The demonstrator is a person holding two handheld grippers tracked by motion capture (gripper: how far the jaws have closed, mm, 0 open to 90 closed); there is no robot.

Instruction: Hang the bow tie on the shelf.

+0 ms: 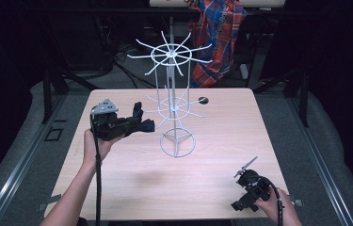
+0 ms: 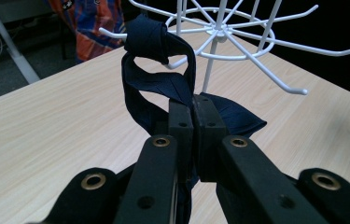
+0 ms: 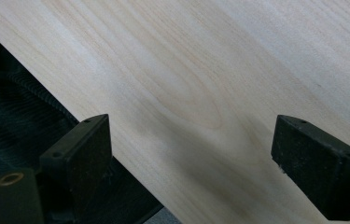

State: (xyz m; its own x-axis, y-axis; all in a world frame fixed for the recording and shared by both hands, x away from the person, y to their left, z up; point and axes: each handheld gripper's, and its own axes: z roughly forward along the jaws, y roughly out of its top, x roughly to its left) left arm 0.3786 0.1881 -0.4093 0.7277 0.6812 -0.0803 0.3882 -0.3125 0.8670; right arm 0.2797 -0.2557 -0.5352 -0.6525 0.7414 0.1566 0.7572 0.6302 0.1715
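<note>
Left gripper (image 1: pixel 139 123): fingers (image 2: pixel 182 122) closed tight on a dark navy fabric strip (image 2: pixel 156 65), pinched between the black pads. The cloth is soft and creased, looped above the fingers with a rolled knot at the top; a flat tail hangs out past the right pad. It is held in the air above the pale wood-grain table (image 1: pixel 132 188), left of the white wire rack with two tiers of radial hooks (image 1: pixel 174 106). In the left gripper view the knot sits just beside a hook of one tier; contact can't be confirmed, the overlap may be only perspective.

Right gripper (image 1: pixel 247 188): fingers (image 3: pixel 88 149) spread wide, nothing between them. It is seen low at the near right corner of the table, well apart from the rack. The pads are matte black, blocky and rectangular; beneath them the table edge is seen.

Rack: thin white-coated wire, ring base, central post, upturned hook tips. A plaid red-blue cloth (image 1: pixel 219 33) is seen behind the table.
</note>
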